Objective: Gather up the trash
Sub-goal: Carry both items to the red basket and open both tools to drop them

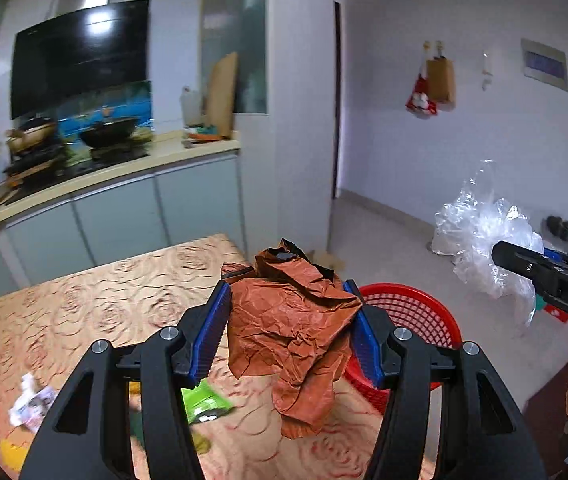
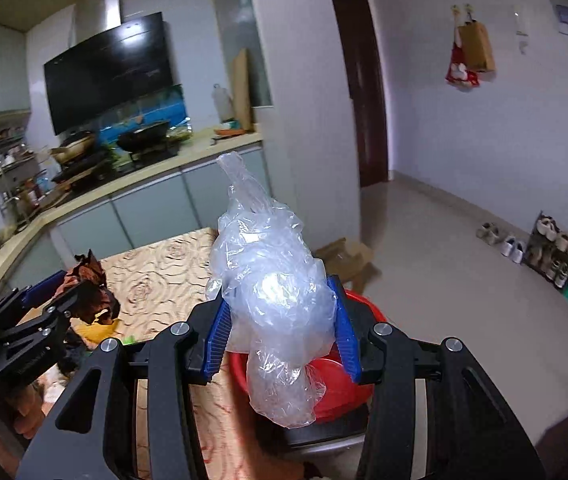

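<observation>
Crumpled brown paper, clear plastic, aloft

My right gripper pinches a crumpled clear plastic bag mid-frame, above the round red plastic basket at lower centre.

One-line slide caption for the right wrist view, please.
Right gripper holds crumpled clear plastic bag above red basket at the table edge.

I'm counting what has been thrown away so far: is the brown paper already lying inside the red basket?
No, the crumpled brown paper is clamped in the left gripper, above the table and beside the red basket.
</observation>
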Demonstrator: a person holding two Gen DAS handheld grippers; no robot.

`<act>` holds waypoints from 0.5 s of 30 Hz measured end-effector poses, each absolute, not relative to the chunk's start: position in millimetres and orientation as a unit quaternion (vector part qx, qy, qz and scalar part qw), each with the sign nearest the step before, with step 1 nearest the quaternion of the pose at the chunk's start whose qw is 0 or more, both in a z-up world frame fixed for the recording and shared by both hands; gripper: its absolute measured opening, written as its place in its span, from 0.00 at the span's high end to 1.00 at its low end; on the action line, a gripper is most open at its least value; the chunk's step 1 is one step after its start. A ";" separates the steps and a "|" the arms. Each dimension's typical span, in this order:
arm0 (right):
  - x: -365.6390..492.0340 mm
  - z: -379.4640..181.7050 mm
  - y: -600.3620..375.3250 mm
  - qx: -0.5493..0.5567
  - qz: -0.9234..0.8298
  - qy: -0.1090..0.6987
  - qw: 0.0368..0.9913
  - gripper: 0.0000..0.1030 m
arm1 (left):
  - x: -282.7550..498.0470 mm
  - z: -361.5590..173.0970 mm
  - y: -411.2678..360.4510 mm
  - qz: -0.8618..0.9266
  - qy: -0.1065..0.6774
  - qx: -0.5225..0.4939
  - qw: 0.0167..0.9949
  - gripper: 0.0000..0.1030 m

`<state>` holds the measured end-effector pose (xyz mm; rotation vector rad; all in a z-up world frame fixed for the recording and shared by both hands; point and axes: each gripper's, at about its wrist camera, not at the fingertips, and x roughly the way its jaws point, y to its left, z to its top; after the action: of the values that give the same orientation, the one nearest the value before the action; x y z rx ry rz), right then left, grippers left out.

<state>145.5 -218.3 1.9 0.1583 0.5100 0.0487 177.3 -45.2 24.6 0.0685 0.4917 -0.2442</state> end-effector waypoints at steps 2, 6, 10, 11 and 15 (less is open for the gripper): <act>149.5 -4.5 -227.5 0.079 0.014 0.258 0.963 0.57 | 188.9 19.1 -57.3 -0.136 0.251 0.034 0.958 0.47; 162.7 -17.3 -239.2 0.082 -0.002 0.275 0.958 0.57 | 209.9 6.4 -74.4 -0.161 0.271 0.030 0.949 0.47; 176.0 -34.5 -247.4 0.080 -0.012 0.300 0.951 0.56 | 232.0 -11.8 -91.6 -0.188 0.297 0.022 0.936 0.47; 178.9 -37.7 -248.2 0.079 -0.013 0.305 0.949 0.56 | 237.5 -16.3 -96.0 -0.193 0.304 0.021 0.933 0.47; 194.7 -54.0 -254.2 0.077 -0.019 0.329 0.941 0.56 | 258.7 -34.8 -111.1 -0.205 0.328 0.026 0.922 0.47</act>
<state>194.7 -254.2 -54.0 0.1579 0.6718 -0.0378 258.7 -111.1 -34.8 0.0543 0.6744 -0.4202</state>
